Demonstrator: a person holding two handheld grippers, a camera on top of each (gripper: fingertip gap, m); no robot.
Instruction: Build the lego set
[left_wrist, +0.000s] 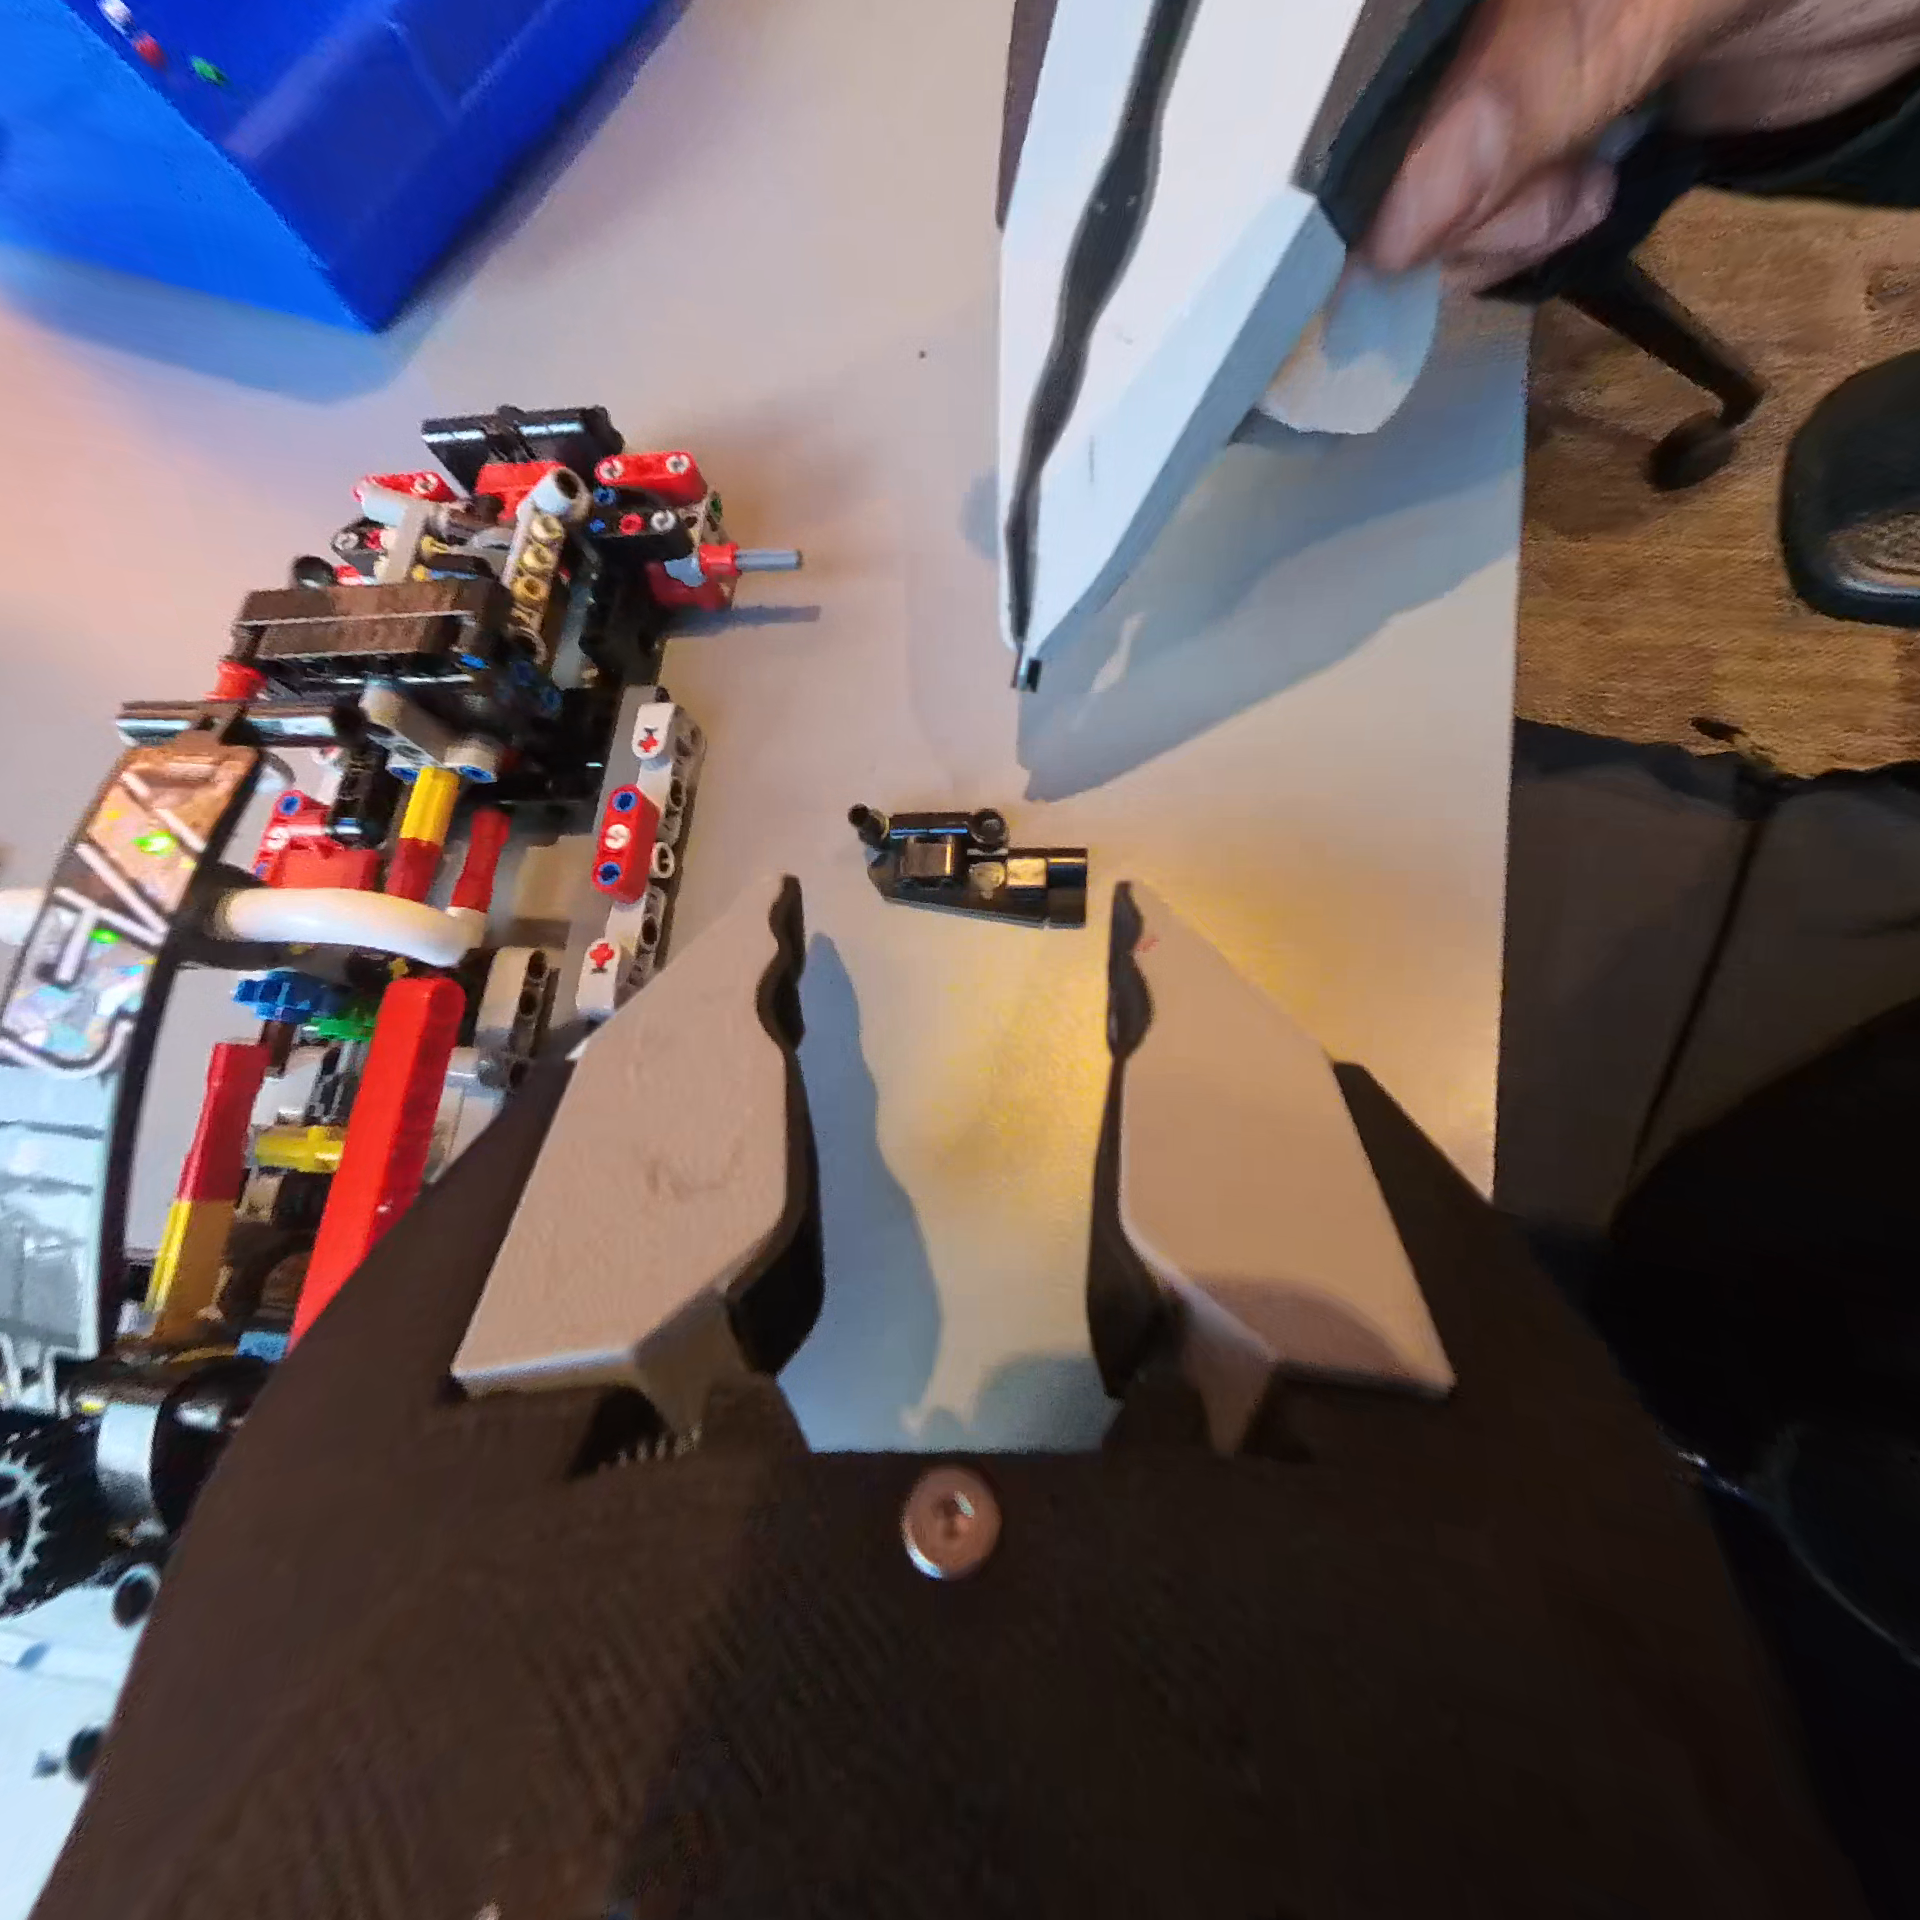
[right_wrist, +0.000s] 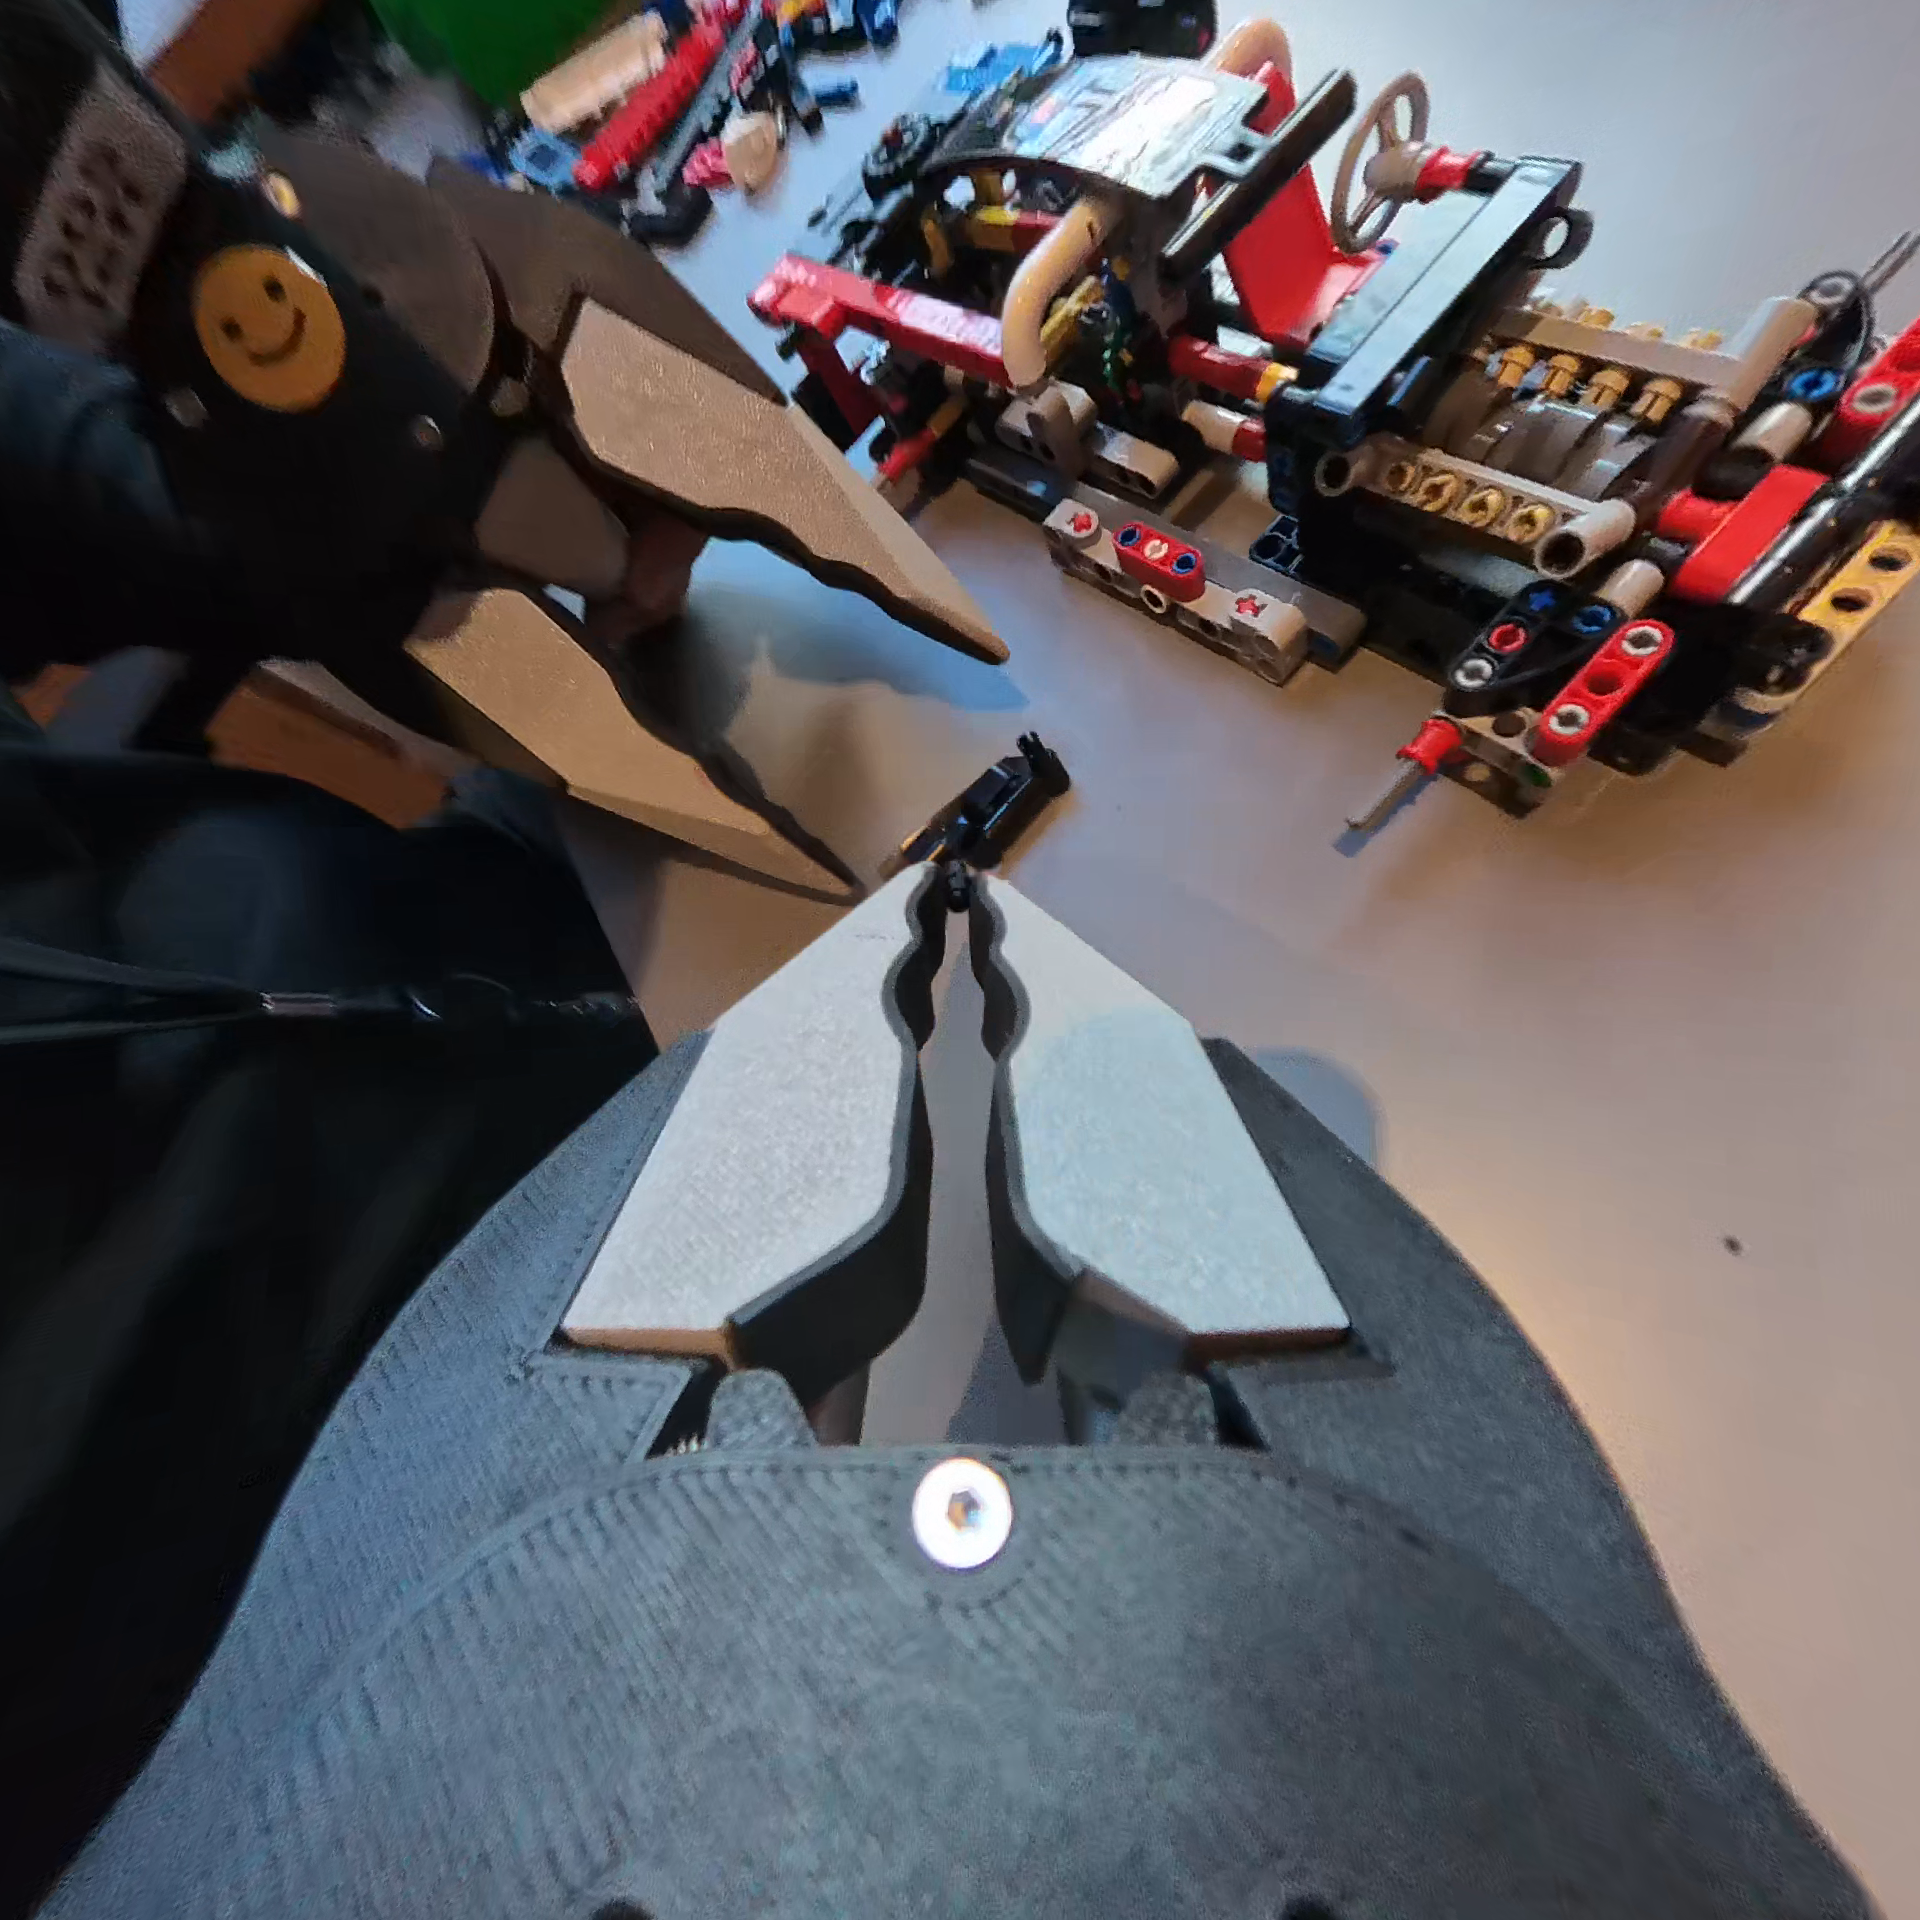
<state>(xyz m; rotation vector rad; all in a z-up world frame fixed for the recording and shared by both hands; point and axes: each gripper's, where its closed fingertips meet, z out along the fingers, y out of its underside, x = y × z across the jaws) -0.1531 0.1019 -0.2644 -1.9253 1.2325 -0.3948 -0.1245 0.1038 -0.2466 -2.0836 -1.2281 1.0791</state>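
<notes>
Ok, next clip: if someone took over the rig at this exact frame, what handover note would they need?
Left gripper: open, empty, low over the table, just short of the small black sub-assembly.
Right gripper: shut on a tiny black piece, held above the table near that sub-assembly, not touching it.
Car chassis: largely built, lying beside the work spot; loose parts beyond it.
Done: chassis core, small sub-assembly started.
Left: probably fit the tiny piece into the sub-assembly, steadying it with the left gripper, then mount it on the chassis.
</notes>
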